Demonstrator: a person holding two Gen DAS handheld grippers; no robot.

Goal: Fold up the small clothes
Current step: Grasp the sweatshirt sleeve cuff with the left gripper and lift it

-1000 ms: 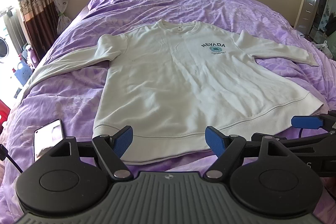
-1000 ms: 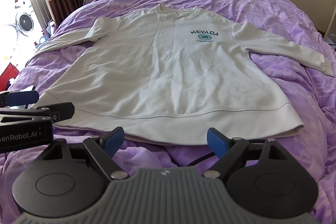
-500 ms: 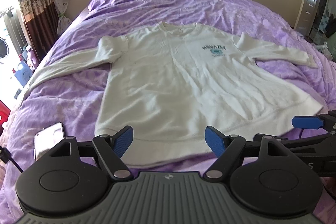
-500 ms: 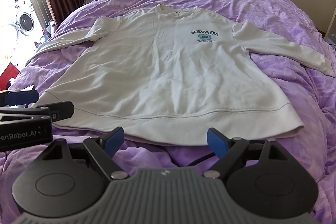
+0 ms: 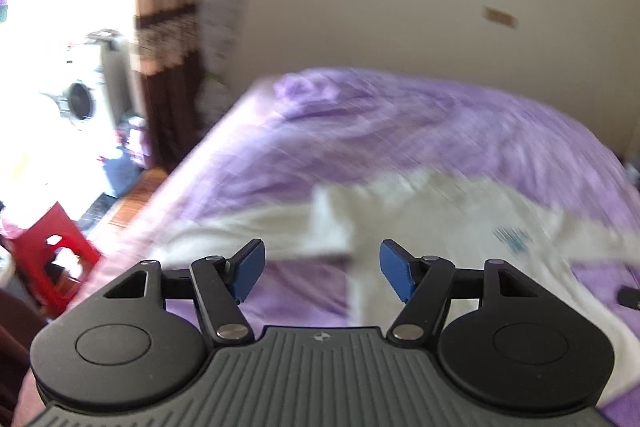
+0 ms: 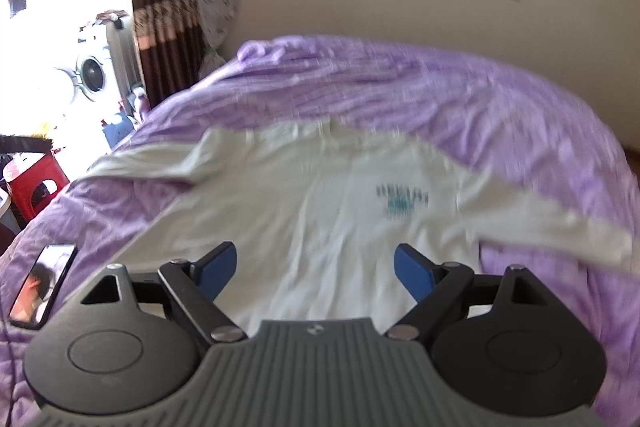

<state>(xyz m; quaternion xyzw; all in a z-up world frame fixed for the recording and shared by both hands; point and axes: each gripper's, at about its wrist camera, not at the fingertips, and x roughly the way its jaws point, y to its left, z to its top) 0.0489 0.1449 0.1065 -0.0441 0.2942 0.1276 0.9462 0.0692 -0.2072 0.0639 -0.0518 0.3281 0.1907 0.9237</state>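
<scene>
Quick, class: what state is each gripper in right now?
Left gripper: open, holding nothing, above the sweatshirt.
Right gripper: open, holding nothing.

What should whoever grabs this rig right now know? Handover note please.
Left gripper: open, empty, aimed at the sweatshirt's sleeve and shoulder on the curtain side.
Right gripper: open, empty, over the lower body of the sweatshirt.
Sweatshirt: spread flat, front up, on the purple bed cover, both sleeves out to the sides. Both views are motion-blurred.
A phone lies on the cover, beside the hem corner on the curtain side.
Done: nothing folded.
Left: all the folds. The curtain-side sleeve looks the likely first grab.
</scene>
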